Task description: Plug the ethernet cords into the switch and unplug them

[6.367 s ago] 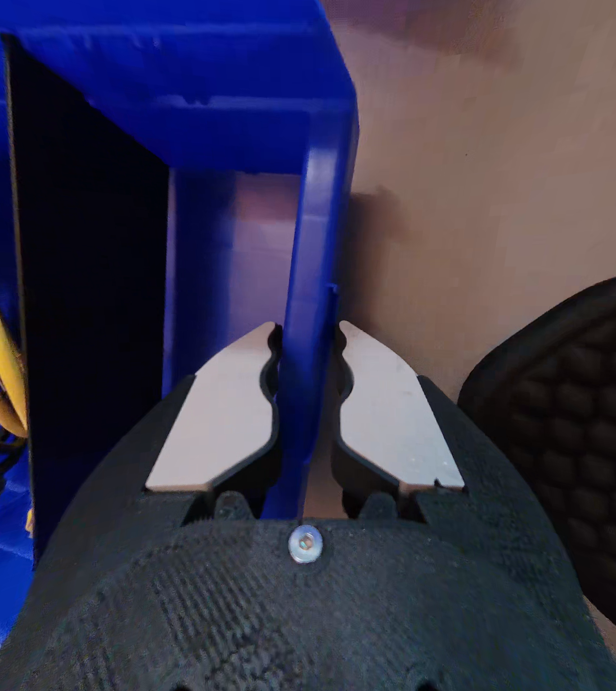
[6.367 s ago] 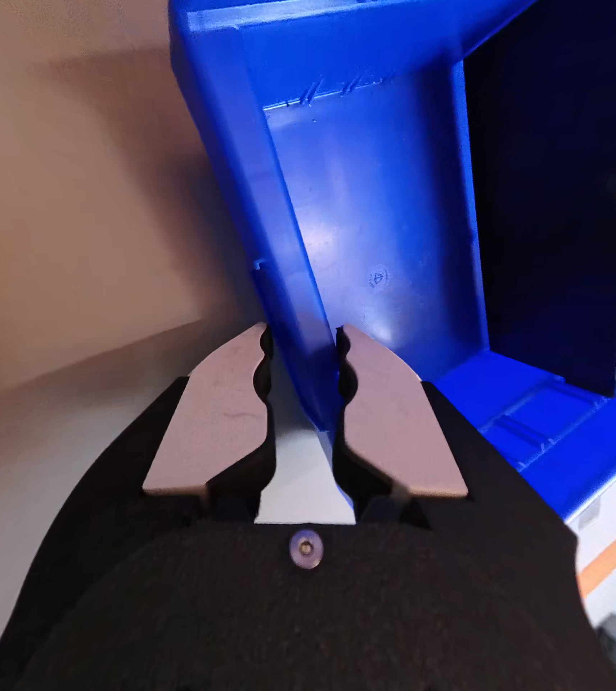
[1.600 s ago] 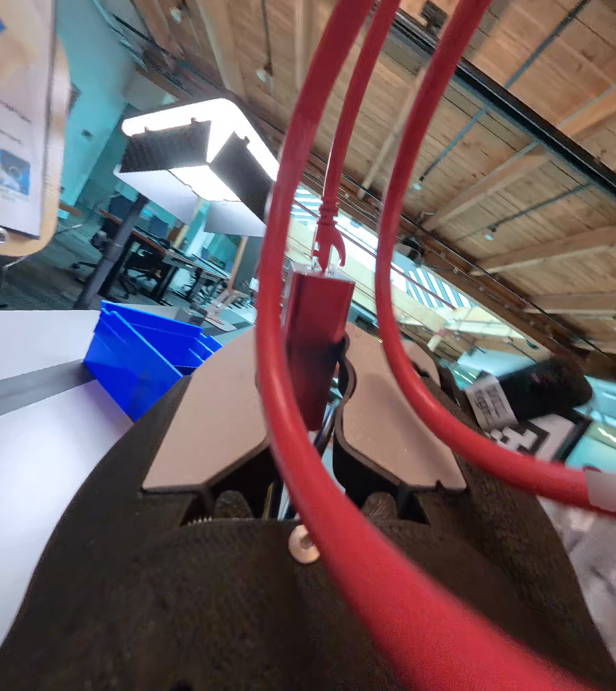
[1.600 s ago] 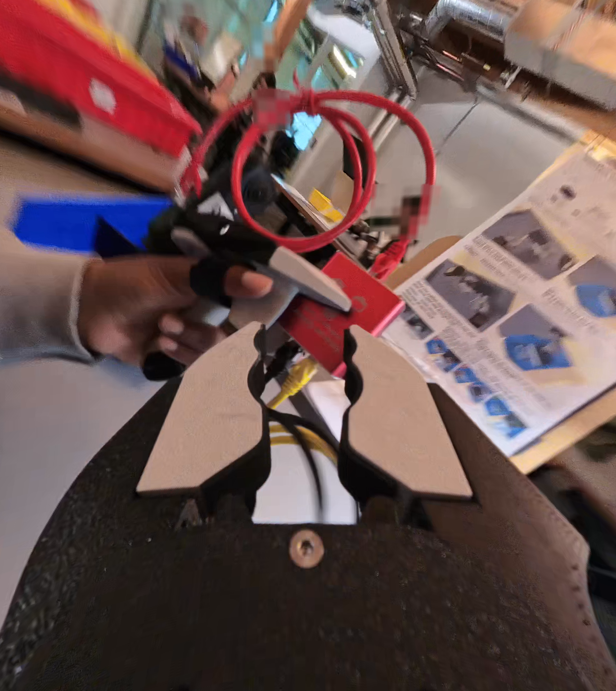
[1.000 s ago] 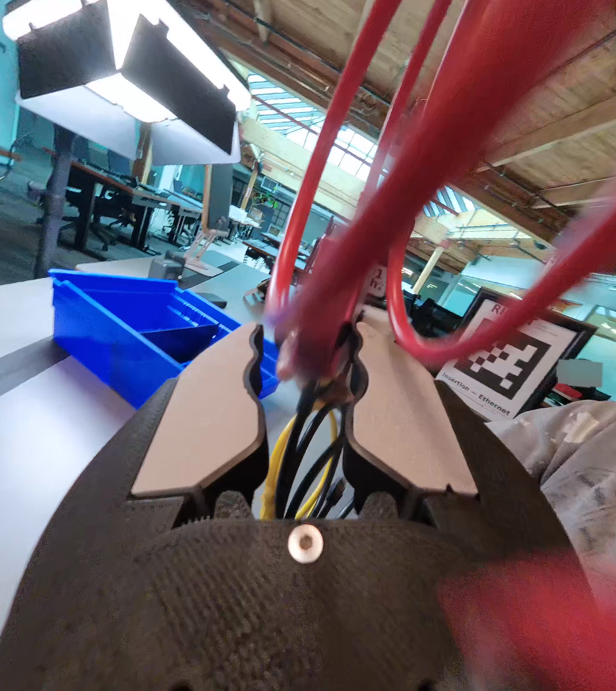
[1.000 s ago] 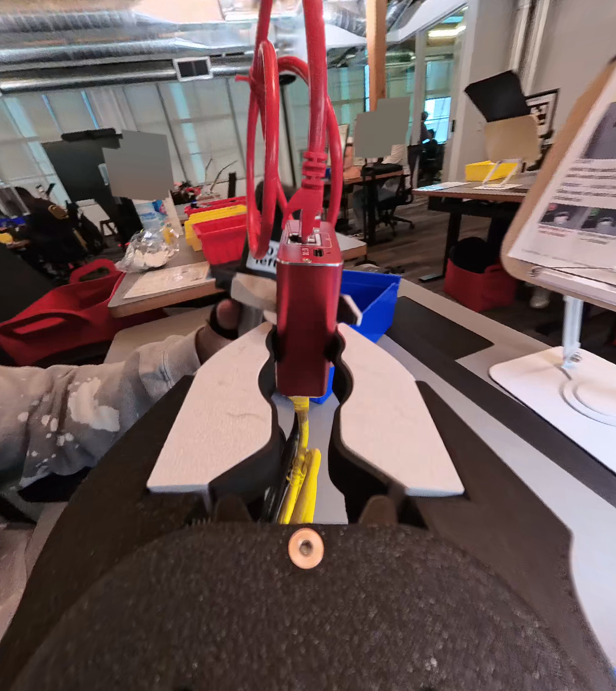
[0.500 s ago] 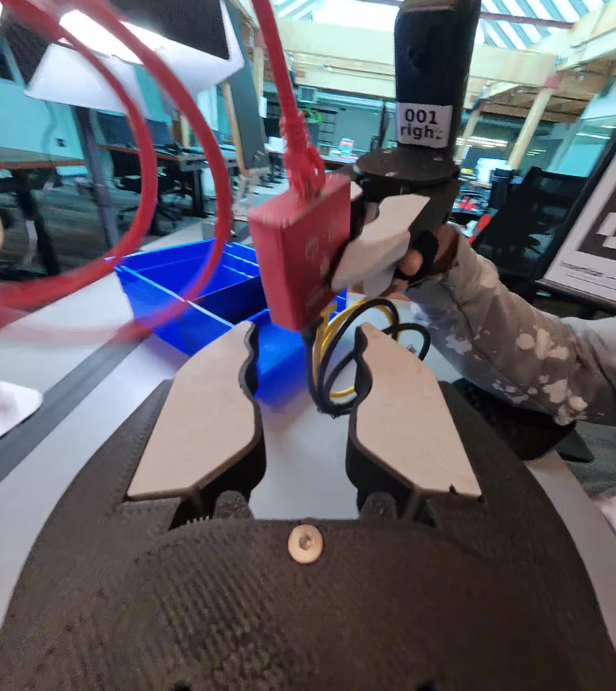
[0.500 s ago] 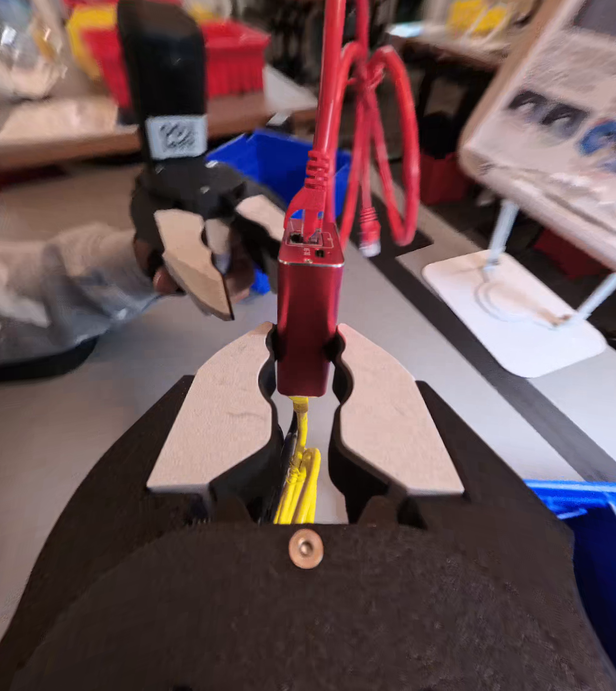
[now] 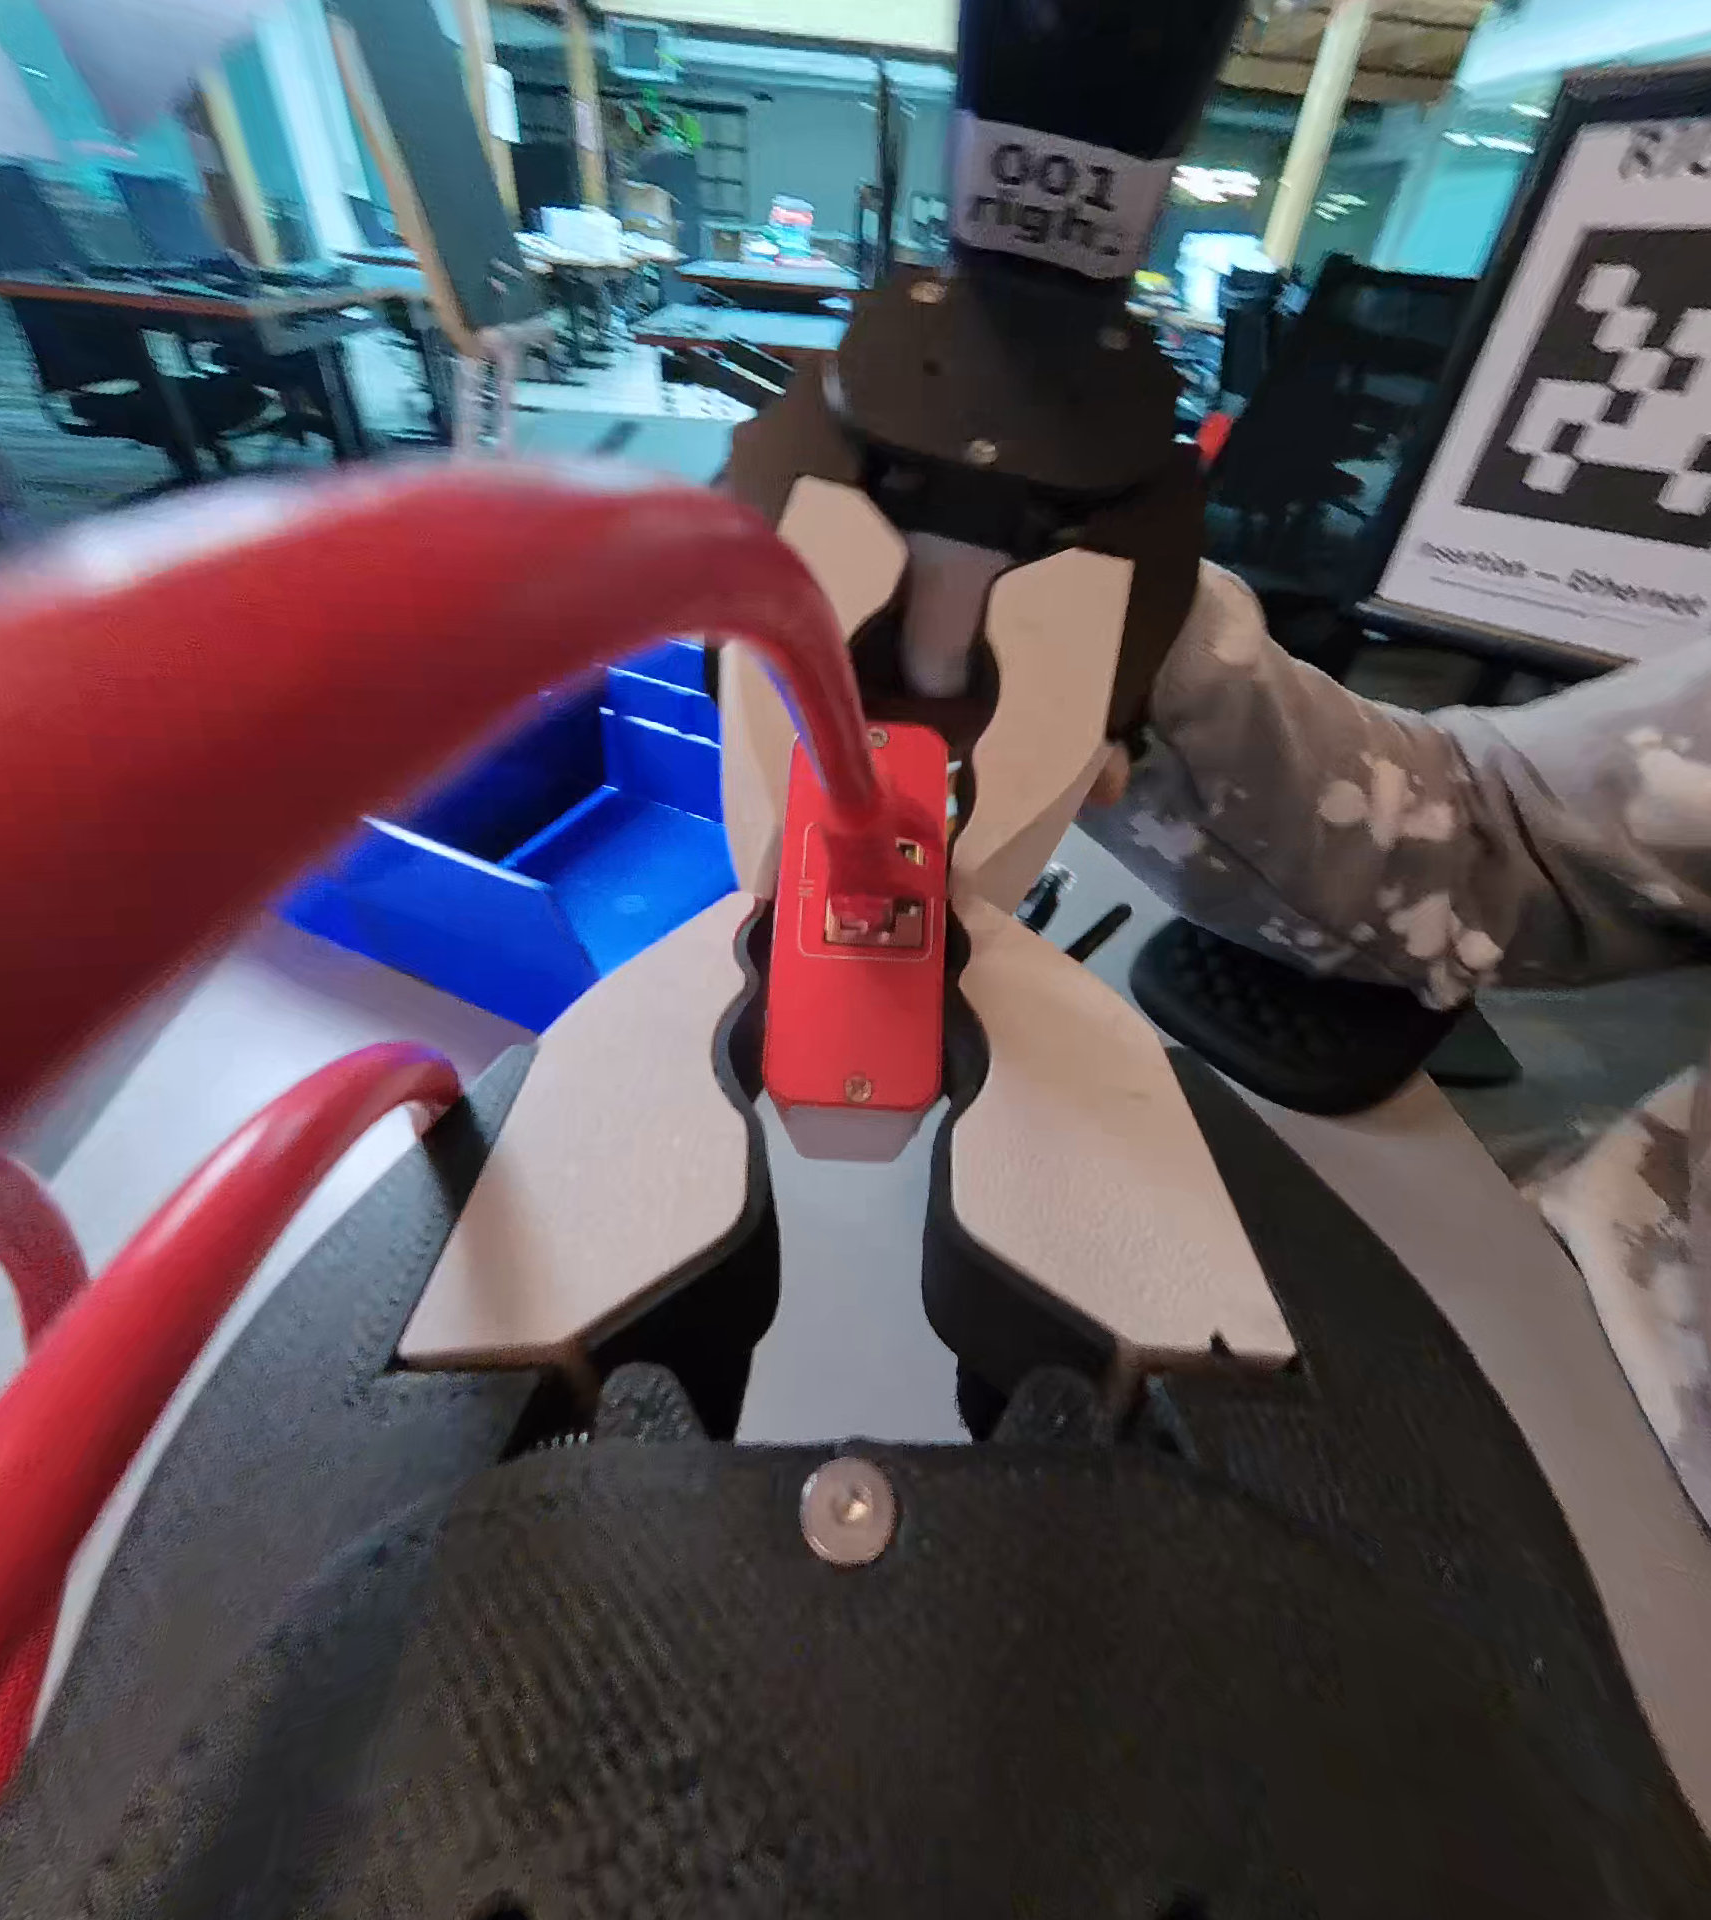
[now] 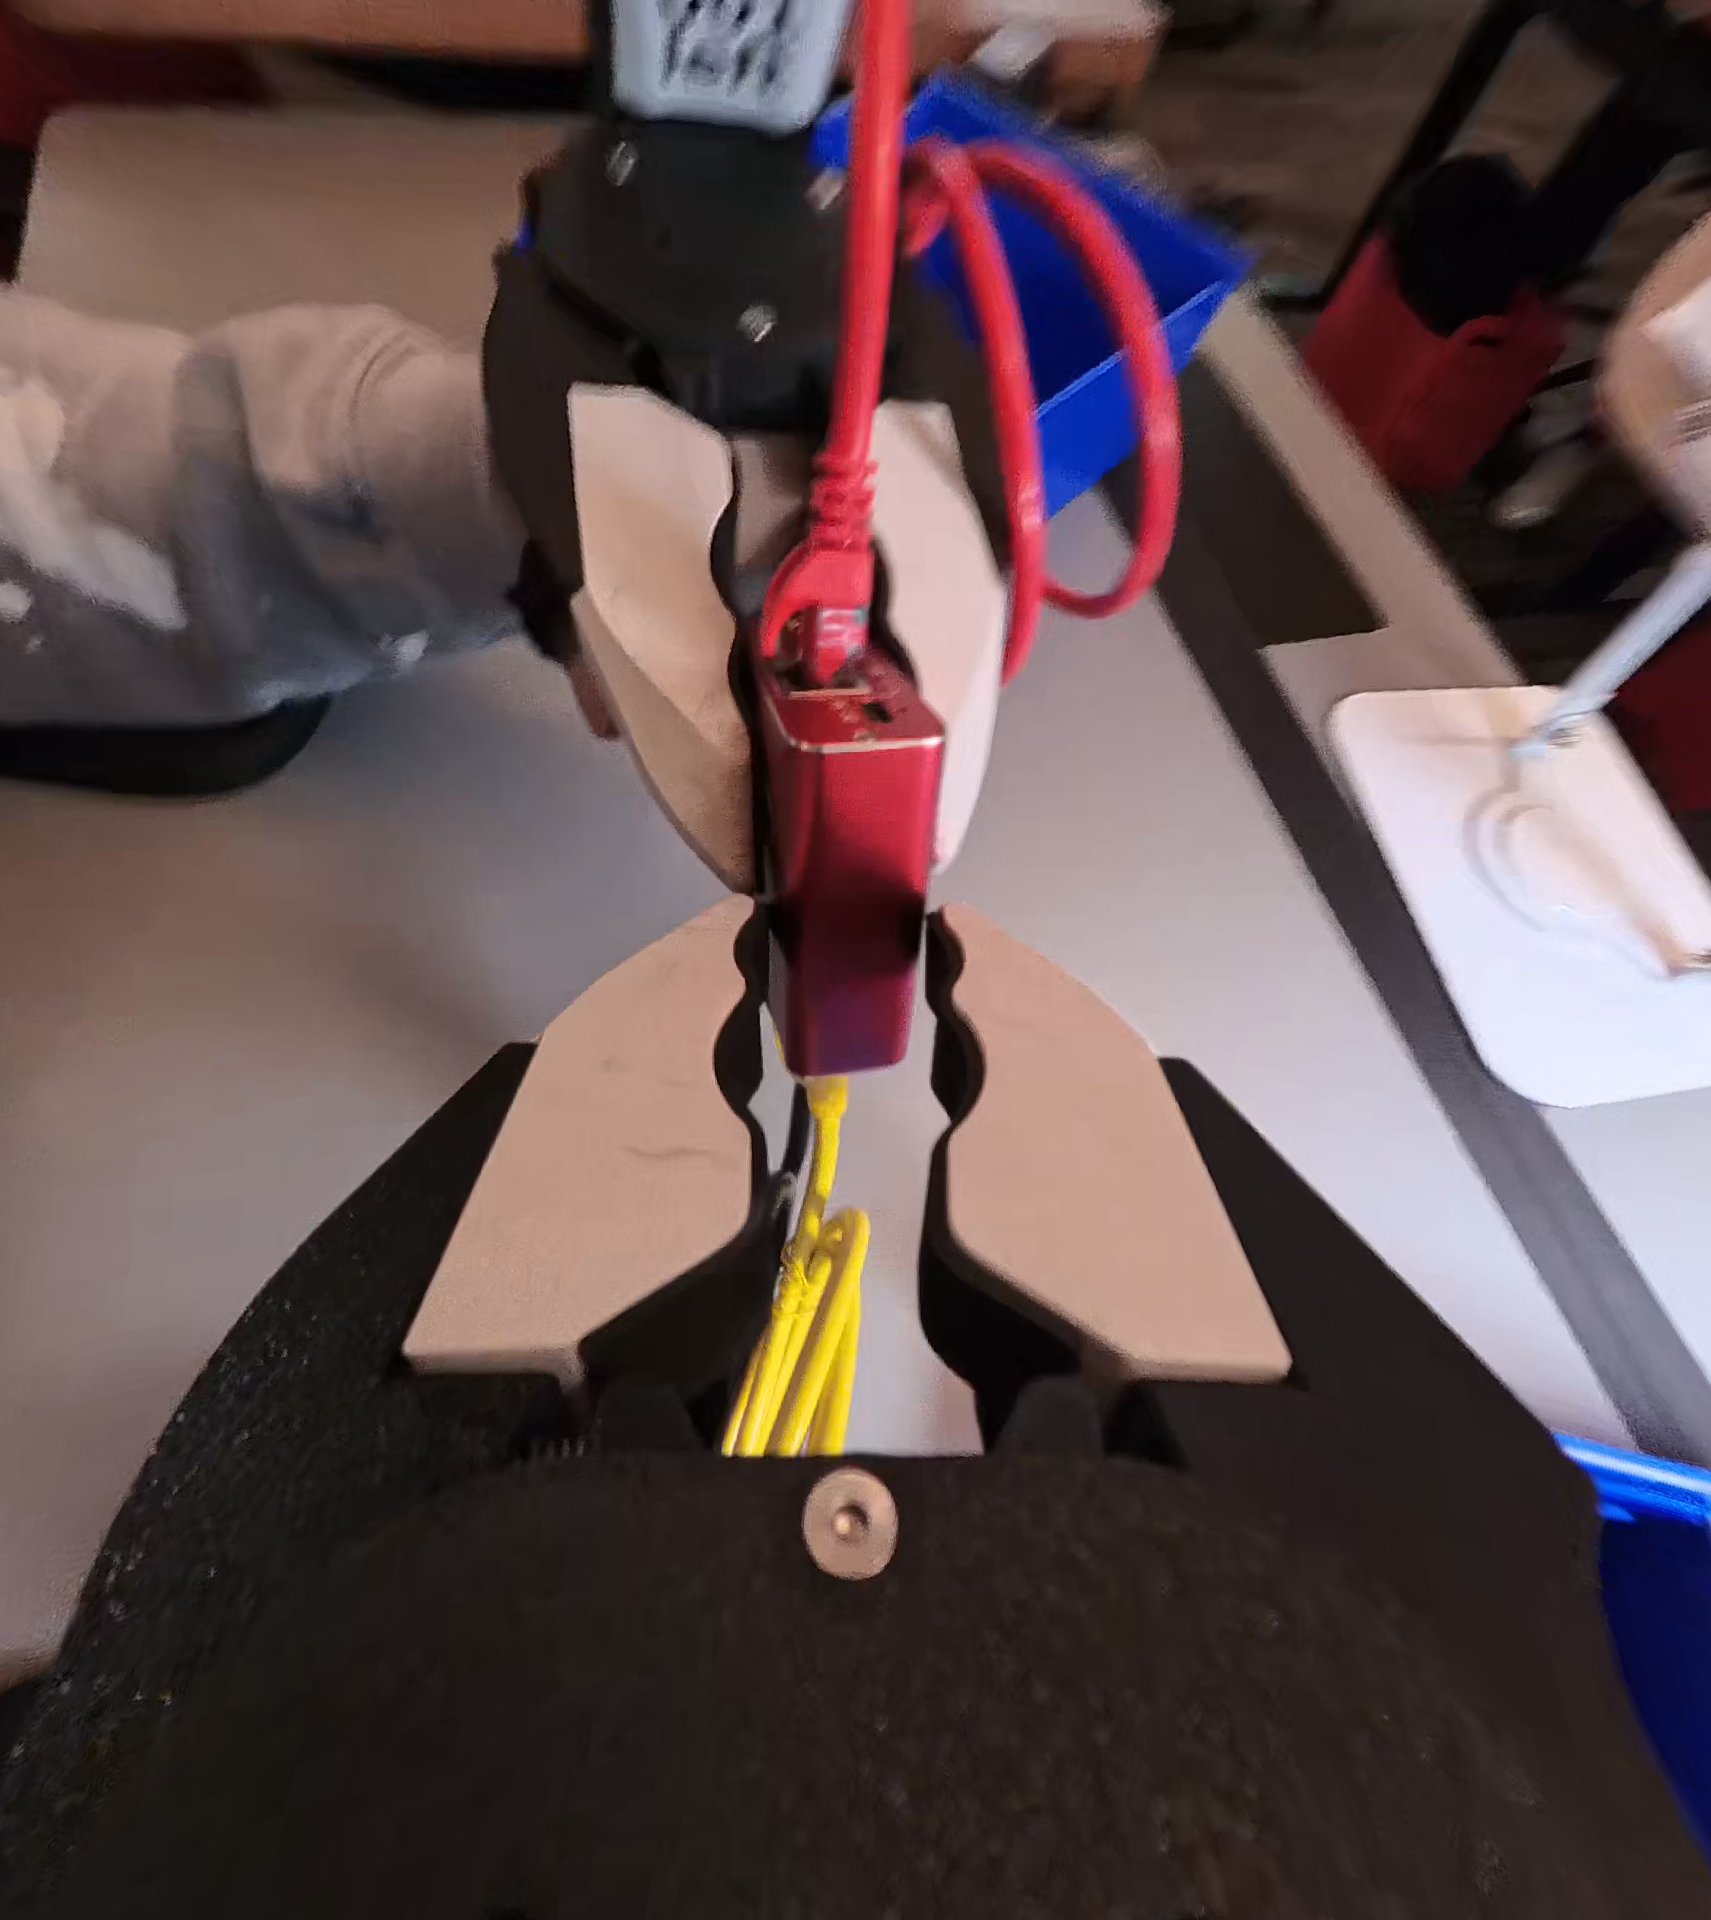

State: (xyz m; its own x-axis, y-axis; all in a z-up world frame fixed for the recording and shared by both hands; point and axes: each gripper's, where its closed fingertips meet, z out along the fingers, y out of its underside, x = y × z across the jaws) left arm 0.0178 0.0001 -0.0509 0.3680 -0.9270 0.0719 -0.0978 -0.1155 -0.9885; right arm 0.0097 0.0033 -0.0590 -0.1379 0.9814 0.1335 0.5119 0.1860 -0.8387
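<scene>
The switch (image 10: 846, 883) is finished in red; the plugged cord (image 9: 238, 727) is red, the lower cord (image 10: 809, 1340) yellow. Gripper fingers (image 10: 602, 1153) are tan on black bodies. At 10 o'clock, a blue bin (image 9: 560, 862) is seen. The sleeve (image 9: 1433, 831) is mottled grey-white.

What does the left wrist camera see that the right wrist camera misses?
Only the left wrist view shows the checkered marker board and the switch's port face, where the red cord plugs in. Only the right wrist view shows the yellow cord under the switch and a white stand base. Both show the red switch between both sets of fingers, and a blue bin.
</scene>
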